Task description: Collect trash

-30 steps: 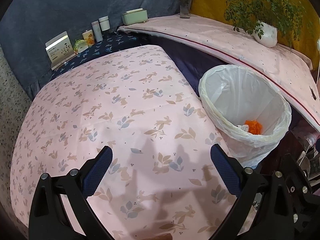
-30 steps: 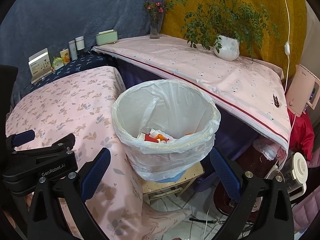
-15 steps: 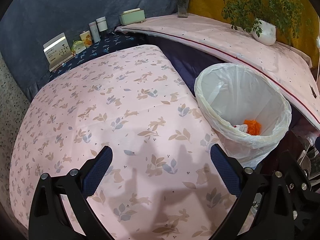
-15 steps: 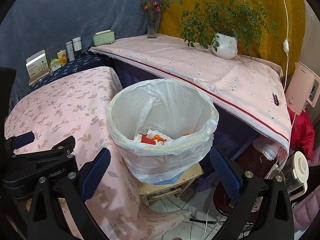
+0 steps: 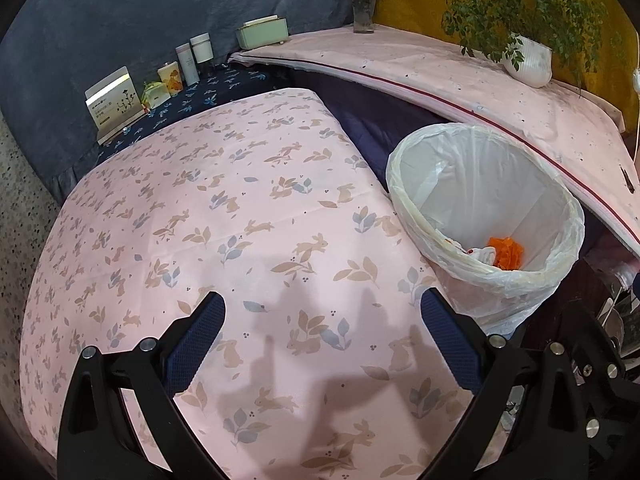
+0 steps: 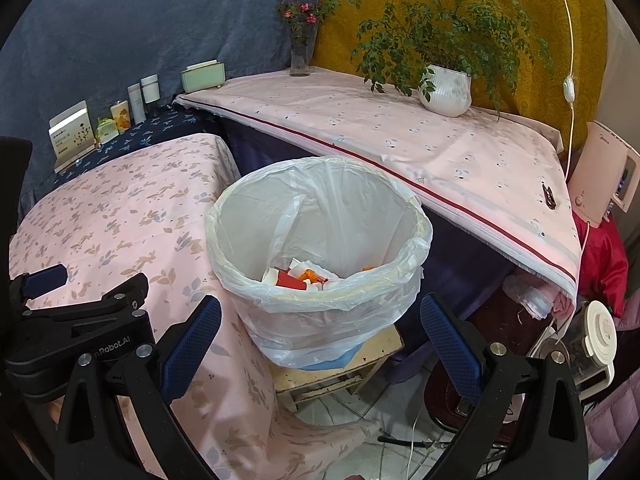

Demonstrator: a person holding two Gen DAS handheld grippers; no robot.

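Observation:
A white bin lined with a clear bag (image 6: 320, 240) stands on a small stool beside the pink table; it also shows in the left wrist view (image 5: 480, 200). Red, white and orange trash (image 6: 300, 276) lies in its bottom, seen as orange scraps (image 5: 505, 251) from the left. My left gripper (image 5: 320, 344) is open and empty above the pink rabbit-print tablecloth (image 5: 200, 220). My right gripper (image 6: 320, 344) is open and empty, just in front of the bin. The left gripper's body (image 6: 76, 332) shows at the left of the right wrist view.
A card, small boxes and bottles (image 5: 168, 80) line the table's far edge. A second pink-covered table (image 6: 400, 140) carries a potted plant (image 6: 444, 88), a flower vase (image 6: 300, 52) and a green box (image 6: 202, 76). Appliances and a cable (image 6: 600, 176) stand at right.
Both grippers have drawn back slightly and stayed open. The bin sits a little farther away in the right wrist view. Nothing was picked up or dropped.

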